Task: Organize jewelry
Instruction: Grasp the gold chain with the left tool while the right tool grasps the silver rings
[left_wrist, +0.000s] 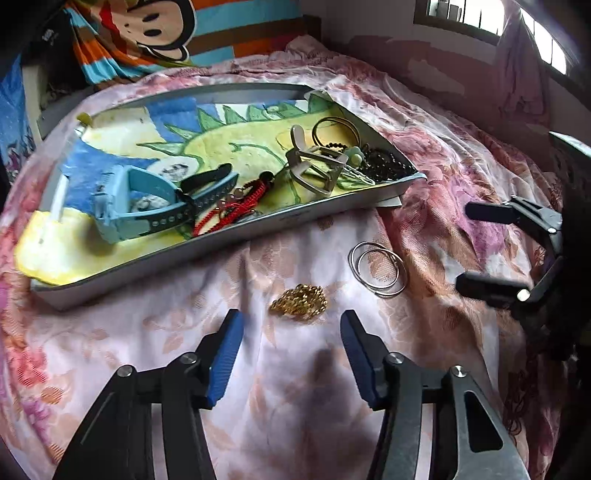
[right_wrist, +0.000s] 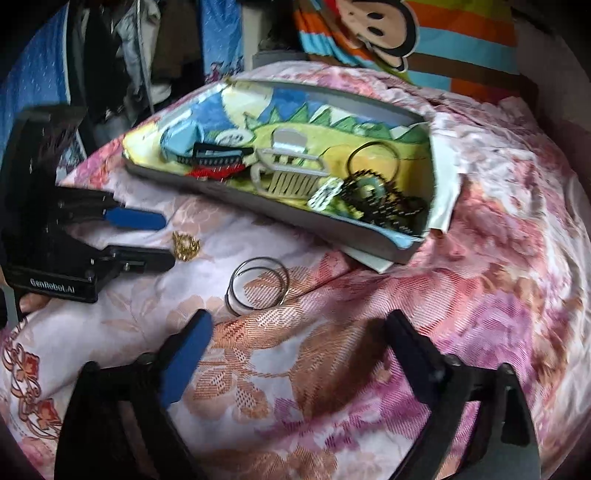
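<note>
A small heap of gold chain lies on the flowered bedspread, just ahead of my left gripper, level with its tips. The blue pads stand apart and do not touch it. Two silver hoops lie linked on the cloth, a little beyond my right gripper, whose jaws are wide with nothing between them. Behind both sits a shallow grey tray lined with a painted picture. It holds a blue watch, a red cord bracelet, a white hair claw, thin bangles and black beads.
The tray rests tilted on the rumpled bedspread, with a paper edge sticking out at its right corner. A striped cartoon pillow lies behind it, and hanging clothes are at the far left. The right gripper shows beside the hoops.
</note>
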